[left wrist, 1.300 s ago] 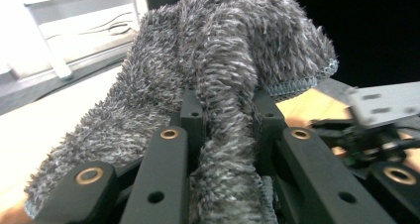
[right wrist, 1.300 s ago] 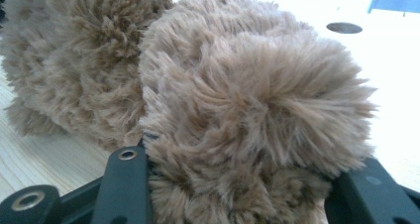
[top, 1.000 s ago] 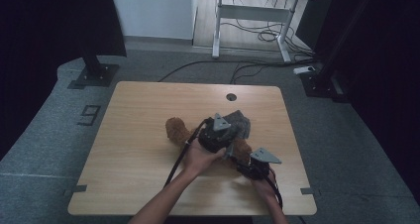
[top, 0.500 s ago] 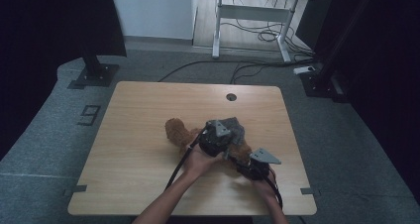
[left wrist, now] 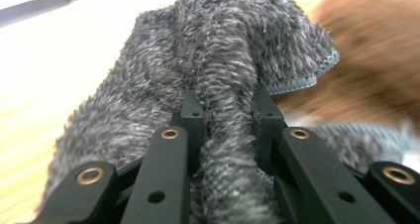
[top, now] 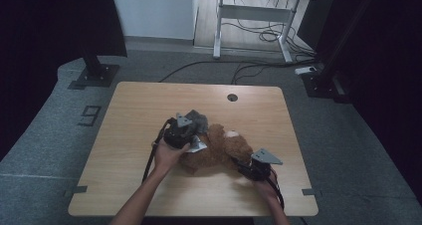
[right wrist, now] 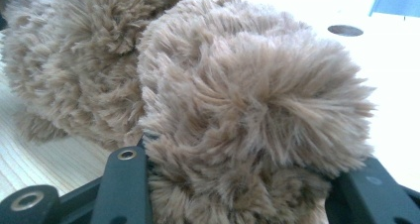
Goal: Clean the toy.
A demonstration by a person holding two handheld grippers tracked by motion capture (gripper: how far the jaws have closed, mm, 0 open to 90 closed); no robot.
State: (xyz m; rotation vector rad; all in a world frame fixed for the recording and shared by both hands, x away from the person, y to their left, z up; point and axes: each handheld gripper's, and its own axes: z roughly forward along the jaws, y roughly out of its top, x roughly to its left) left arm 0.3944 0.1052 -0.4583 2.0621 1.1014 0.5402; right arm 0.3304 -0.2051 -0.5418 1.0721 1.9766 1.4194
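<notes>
High view: my left tool [top: 195,135] pinches a grey fleece cloth [top: 196,119] on the far side of the brown teddy bear [top: 219,150], which lies across the middle of the tabletop [top: 139,110] between my two tools. My right tool [top: 245,166] clamps the bear's near end, I judge to anchor the toy while the cloth is drawn over or off it.

Left gripper view: my jaws are pressed nearly together on a bunched fold of the grey cloth [left wrist: 223,85], which rises straight ahead between them. The bear's brown fur [left wrist: 376,70] blurs ahead and to the side, close against the cloth's stitched edge.

Right gripper view: my jaws sit half spread around a plump, furry limb of the bear [right wrist: 257,105], held firmly. The body lies just beyond, resting on the tabletop [right wrist: 44,154].
</notes>
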